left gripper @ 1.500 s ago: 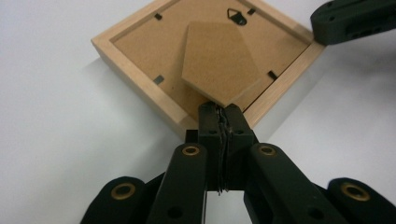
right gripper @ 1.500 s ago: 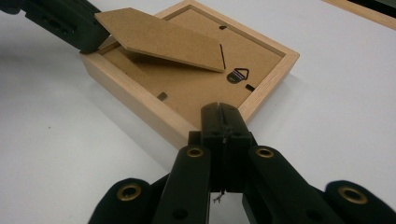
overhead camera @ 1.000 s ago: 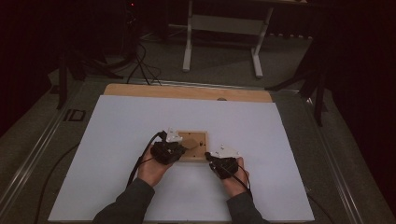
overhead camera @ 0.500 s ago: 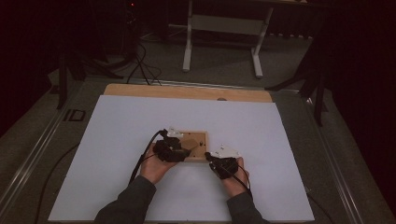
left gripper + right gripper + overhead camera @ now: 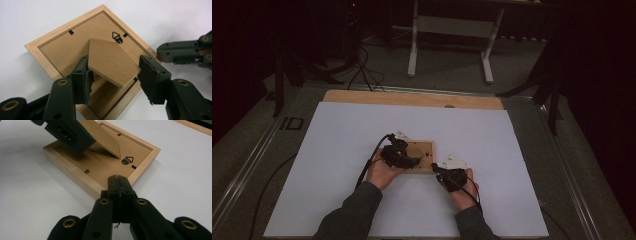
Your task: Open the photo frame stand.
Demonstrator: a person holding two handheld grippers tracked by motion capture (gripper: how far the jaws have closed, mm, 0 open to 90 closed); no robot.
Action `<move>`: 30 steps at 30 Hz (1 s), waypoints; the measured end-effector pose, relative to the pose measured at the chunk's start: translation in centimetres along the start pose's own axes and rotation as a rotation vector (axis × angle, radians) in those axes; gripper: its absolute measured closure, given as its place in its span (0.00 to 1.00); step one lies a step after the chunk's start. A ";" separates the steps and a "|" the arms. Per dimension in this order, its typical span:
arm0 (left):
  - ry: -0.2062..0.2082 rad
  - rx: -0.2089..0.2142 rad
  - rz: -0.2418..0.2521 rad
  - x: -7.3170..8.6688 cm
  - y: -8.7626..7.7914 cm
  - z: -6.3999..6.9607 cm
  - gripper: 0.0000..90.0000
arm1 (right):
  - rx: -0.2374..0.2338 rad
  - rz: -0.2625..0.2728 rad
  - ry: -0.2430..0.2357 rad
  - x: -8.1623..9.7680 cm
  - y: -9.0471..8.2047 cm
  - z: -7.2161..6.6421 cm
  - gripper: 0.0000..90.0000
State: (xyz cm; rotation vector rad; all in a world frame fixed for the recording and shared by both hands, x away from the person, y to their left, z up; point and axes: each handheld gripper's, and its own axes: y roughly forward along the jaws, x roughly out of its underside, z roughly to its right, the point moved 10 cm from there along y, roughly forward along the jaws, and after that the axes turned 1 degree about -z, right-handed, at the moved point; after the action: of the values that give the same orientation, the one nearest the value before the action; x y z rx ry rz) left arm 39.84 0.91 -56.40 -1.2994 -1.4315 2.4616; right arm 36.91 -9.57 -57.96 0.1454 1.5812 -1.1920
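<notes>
1. Since the earlier high view: the left gripper [image 5: 113, 80] has shifted slightly along the frame, and its jaws have just been opening. The stand flap sits between them, but the pads now stand apart from its edges, not pressing.
2. Right gripper [image 5: 119, 185]: jaws together with nothing between them, tip resting at or just beside the near rim of the frame; contact cannot be confirmed.
3. Task object: a small light-wood rectangular picture frame [image 5: 42, 53], lying face down on the white table sheet [image 5: 337, 150], brown fibreboard backing up. A brown fibreboard easel flap [image 5: 110, 62] is raised off the backing, tilted, hinged at its low end.
4. On the backing: a small black triangular metal hanger [image 5: 117, 37] near the flap's free tip, and black turn tabs [image 5: 71, 32] along the rebate.
5. Risks, as judged:
   - With the flap released, it may drop flat again if the hinge is loose.
   - Re-closing off-centre could twist the flap and strain the hinge.
   - If the right gripper is not bracing the rim, the frame may slide on the smooth sheet.
</notes>
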 end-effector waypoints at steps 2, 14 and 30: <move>-0.013 0.012 -0.003 -0.1 0.1 -0.1 0.49 | 0.000 0.000 0.000 0.0 0.0 0.0 1.00; -0.060 0.008 -0.044 -0.4 1.0 -0.8 0.51 | 0.001 -0.001 -0.001 0.0 0.0 0.0 1.00; -0.003 -0.055 -0.104 -0.3 1.5 -0.8 0.58 | -0.003 0.000 0.003 0.0 0.0 0.0 0.99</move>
State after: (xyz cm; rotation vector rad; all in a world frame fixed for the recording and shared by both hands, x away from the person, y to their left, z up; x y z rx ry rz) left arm 41.05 0.50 -57.47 -1.1981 -1.5357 2.3765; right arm 36.91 -9.54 -57.95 0.1454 1.5857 -1.1905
